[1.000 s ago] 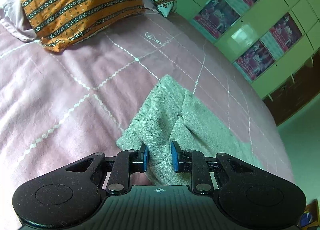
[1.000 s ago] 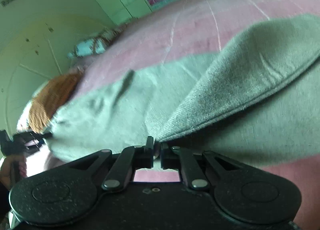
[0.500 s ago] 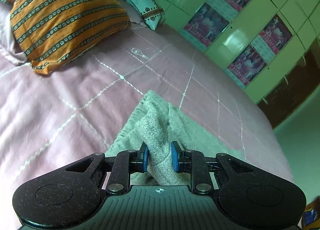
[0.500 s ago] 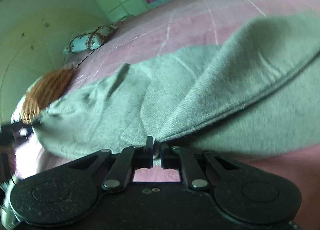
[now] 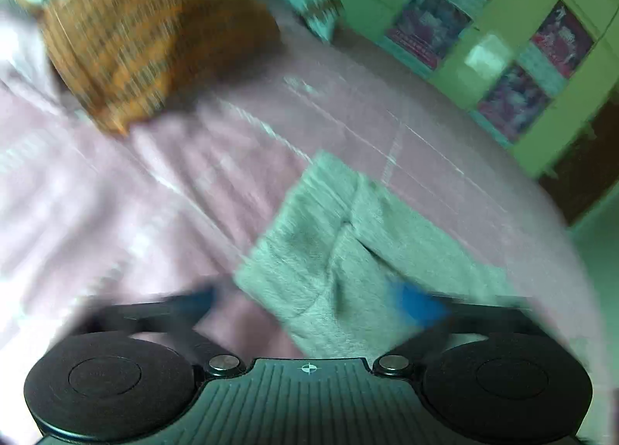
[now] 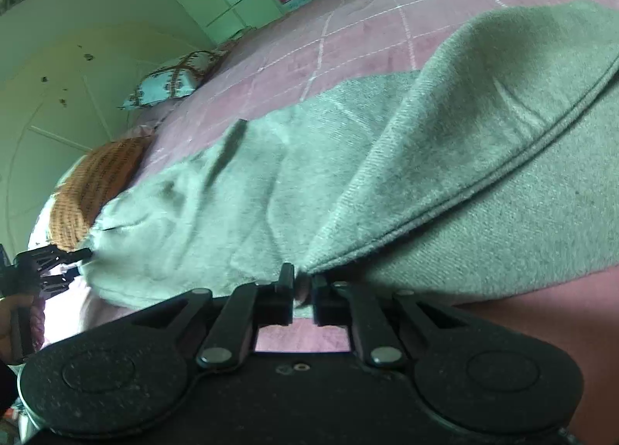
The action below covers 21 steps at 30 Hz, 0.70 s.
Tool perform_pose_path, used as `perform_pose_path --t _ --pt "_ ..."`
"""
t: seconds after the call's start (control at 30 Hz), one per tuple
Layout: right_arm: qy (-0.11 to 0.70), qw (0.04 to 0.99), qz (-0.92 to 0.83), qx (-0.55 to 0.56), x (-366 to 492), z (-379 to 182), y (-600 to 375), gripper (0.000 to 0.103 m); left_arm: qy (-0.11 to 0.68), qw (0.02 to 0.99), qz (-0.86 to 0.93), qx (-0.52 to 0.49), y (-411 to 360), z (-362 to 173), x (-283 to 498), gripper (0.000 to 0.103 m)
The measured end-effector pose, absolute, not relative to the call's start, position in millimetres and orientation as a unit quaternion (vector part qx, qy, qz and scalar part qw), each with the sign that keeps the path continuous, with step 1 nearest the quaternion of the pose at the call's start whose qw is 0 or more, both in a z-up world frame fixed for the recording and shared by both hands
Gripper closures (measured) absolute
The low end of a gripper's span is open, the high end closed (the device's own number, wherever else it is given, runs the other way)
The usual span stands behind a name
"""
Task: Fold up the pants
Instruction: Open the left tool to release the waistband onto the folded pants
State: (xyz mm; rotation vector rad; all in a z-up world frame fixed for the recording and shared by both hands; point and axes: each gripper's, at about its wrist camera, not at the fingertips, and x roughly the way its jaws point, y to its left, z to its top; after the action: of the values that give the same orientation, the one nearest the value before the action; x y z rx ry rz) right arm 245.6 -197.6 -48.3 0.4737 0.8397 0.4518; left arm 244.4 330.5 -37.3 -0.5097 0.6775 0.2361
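Grey-green pants point(image 5: 348, 251) lie on a pink bedspread point(image 5: 135, 193), partly folded over. The left wrist view is motion-blurred. My left gripper point(image 5: 313, 300) is open wide, its fingers spread to either side of the pants' near end, which lies loose between them. My right gripper point(image 6: 301, 290) is shut on a folded corner of the pants point(image 6: 425, 158) and holds it just above the bed. The left gripper also shows in the right wrist view point(image 6: 50, 259), at the pants' far end.
An orange striped pillow point(image 5: 154, 35) and a small teal cushion point(image 5: 309, 0) lie at the bed's head. Green cupboards with posters point(image 5: 503, 38) stand beyond the bed's far side. The bedspread point(image 6: 367, 31) stretches past the pants.
My left gripper has opened and let go of the pants' end, which has dropped onto the bed. My right gripper keeps its grip on the folded corner.
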Motion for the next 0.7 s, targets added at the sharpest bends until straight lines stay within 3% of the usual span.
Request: perform_pose_path --t 0.03,0.1,0.27,0.7 --pt "0.39 0.865 0.215 0.232 241.0 -44.4 -205.9 0.08 0.321 0.912 0.117 -0.228 323.2 -30.8 238.6 0.0" --pt "0.373 0.875 0.202 0.235 229.7 -35.5 -221.4 0.071 0.306 0.919 0.129 -0.215 309.6 -19.9 227.0 0.0" --pt "0.333 0.884 0.161 0.285 210.7 -26.2 -282.5 0.075 0.292 0.928 0.065 -0.222 253.1 -13.9 218.5 0.0" --pt "0.283 0.888 0.018 0.363 267.1 -33.5 -397.7 0.081 0.375 0.924 0.061 -0.047 91.9 -59.3 252.8 0.0"
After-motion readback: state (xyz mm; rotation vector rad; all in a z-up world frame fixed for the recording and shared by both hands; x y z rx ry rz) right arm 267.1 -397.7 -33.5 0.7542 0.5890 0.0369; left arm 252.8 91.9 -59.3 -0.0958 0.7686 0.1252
